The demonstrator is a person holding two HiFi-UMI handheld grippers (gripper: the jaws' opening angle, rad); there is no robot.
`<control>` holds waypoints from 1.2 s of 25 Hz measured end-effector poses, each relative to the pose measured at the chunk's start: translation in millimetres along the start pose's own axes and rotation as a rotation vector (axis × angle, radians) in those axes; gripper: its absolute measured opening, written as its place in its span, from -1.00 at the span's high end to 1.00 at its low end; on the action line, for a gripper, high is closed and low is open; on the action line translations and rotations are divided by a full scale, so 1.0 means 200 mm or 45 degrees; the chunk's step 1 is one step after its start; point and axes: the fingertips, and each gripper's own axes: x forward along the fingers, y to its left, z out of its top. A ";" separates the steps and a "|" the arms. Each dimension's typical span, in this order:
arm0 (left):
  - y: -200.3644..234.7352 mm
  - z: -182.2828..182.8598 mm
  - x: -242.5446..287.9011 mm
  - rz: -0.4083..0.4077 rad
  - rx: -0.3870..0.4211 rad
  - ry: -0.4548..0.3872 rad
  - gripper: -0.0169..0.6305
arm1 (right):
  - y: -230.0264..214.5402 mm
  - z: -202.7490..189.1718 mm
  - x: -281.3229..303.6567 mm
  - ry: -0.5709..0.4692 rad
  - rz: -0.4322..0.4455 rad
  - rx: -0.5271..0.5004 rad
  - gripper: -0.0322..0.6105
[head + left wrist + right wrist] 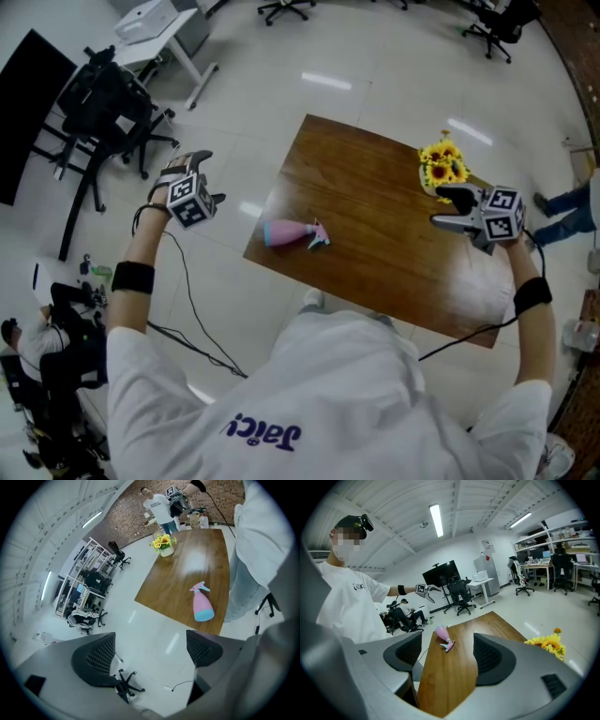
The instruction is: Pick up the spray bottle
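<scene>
My left tool (150,651) and right tool (446,652) are open and empty; the spray bottle (289,234), on its side at the left edge of the table (394,216), looks light, stiff, slippery plastic, so I'd grasp its pink body.

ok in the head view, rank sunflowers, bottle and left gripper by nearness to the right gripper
1. Sunflowers, right beside the right gripper.
2. Bottle, lying near the table's left edge.
3. Left gripper, off the table, far left.
</scene>
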 end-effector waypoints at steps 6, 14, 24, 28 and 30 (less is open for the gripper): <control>-0.14 0.14 0.15 -0.137 -0.080 -0.081 -0.55 | 0.00 -0.06 -0.18 -0.054 -0.117 0.025 -0.21; -0.42 0.30 0.33 -0.357 -0.065 -0.110 -0.55 | 0.05 -0.14 -0.44 -0.136 -0.290 0.048 -0.21; -0.66 0.50 0.46 -0.552 -0.056 -0.207 -0.59 | 0.13 -0.21 -0.68 -0.171 -0.535 -0.050 -0.21; -0.84 0.60 0.48 -0.677 0.011 -0.246 -0.63 | 0.20 -0.25 -0.70 -0.160 -0.573 -0.063 -0.21; -0.90 0.64 0.50 -0.710 0.036 -0.259 -0.63 | 0.24 -0.26 -0.72 -0.158 -0.586 -0.066 -0.21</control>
